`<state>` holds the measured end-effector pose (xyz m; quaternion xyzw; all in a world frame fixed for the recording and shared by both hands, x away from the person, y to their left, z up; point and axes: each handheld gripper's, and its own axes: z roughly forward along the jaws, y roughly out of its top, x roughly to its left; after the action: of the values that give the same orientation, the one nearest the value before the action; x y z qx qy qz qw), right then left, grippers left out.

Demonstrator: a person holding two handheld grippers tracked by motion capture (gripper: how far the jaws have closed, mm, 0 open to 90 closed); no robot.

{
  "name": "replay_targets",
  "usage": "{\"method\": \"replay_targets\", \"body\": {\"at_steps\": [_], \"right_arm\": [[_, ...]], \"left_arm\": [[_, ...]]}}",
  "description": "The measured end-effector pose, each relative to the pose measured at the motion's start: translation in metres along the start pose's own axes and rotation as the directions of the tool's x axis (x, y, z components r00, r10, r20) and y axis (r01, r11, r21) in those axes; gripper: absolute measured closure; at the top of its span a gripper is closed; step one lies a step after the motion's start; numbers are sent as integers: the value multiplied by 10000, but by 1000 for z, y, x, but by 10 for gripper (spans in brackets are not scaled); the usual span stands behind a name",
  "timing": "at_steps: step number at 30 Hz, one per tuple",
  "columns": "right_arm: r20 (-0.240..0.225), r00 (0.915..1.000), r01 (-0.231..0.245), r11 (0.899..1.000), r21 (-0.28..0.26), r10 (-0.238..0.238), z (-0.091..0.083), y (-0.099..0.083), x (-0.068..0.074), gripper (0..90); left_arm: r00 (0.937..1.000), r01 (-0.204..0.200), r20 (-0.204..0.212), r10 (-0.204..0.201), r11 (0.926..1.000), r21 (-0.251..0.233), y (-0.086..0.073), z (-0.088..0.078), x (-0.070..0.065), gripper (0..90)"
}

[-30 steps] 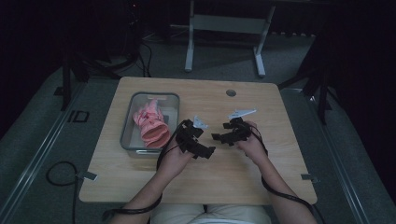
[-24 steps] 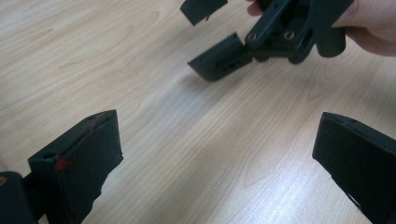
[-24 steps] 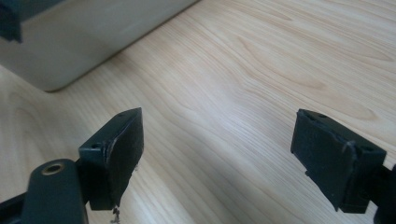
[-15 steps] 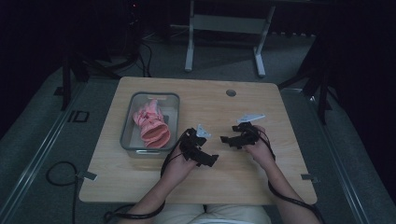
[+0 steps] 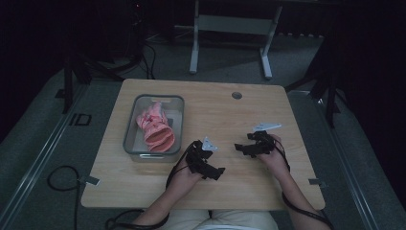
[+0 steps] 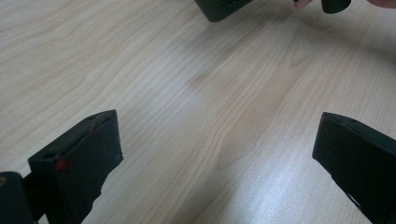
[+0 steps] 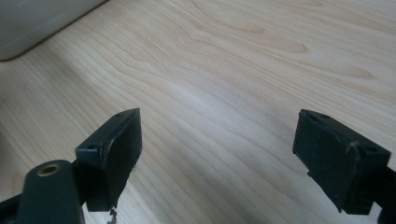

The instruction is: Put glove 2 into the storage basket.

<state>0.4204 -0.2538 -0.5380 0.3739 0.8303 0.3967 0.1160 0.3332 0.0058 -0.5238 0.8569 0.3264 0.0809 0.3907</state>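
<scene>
Pale wood-grain table (image 5: 225, 112), grey tray (image 5: 130, 129), pink cloth (image 5: 155, 129), black jaws on left gripper (image 6: 219, 154)

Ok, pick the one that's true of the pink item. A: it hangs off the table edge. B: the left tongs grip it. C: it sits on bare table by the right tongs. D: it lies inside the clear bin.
D: the pink item lies inside the clear bin, while the left tongs and right tongs stand open over bare wood.

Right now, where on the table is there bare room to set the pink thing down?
Bare wood lies beyond both claws, between the tray and the table right edge, up to the round grommet. The front strip is crowded by the left claw, right claw and forearms. The pink thing sits in the tray.
</scene>
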Motion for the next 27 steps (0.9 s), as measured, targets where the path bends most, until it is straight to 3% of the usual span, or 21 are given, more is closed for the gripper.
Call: {"method": "replay_targets", "body": {"at_steps": [16,27], "right_arm": [[562,9977,-375,9993,-47,377,-20,-24,-13,156],[1094,9921,-595,9979,-254,620,-31,-36,-24,152]], "left_arm": [[9995,-196,259,198,9998,-48,-22,6,-5,8],[9996,-228,162,228,9997,-7,-34,9,-6,8]]}}
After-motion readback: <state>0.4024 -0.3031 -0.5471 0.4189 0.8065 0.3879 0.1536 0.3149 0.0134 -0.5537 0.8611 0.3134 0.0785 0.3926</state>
